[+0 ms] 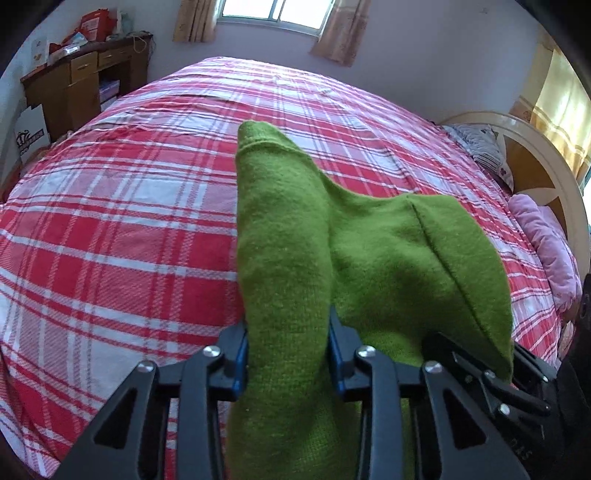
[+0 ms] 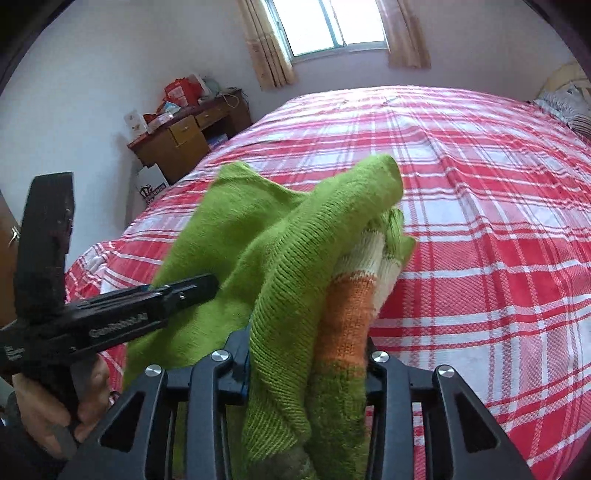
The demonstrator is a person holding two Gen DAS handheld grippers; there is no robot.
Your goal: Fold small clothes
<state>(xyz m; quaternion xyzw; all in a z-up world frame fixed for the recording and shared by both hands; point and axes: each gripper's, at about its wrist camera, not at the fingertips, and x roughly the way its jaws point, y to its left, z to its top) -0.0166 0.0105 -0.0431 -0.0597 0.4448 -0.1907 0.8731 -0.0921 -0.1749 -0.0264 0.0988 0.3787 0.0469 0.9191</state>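
A small green knit sweater (image 1: 295,236) with orange and white stripes (image 2: 351,306) hangs above the red plaid bed (image 1: 110,229). My left gripper (image 1: 288,350) is shut on a bunched green part of it. My right gripper (image 2: 306,354) is shut on another bunched part, with the striped side showing. In the right wrist view the left gripper (image 2: 199,284) comes in from the left, its tip against the green cloth, held by a hand (image 2: 55,413). The right gripper's body (image 1: 491,373) shows at the lower right of the left wrist view.
The bed (image 2: 480,221) fills most of both views. A wooden desk (image 1: 81,81) with clutter stands at the far left by the wall. Pillows (image 1: 546,236) and a headboard (image 1: 546,155) lie at the right. A window (image 2: 332,26) is at the back.
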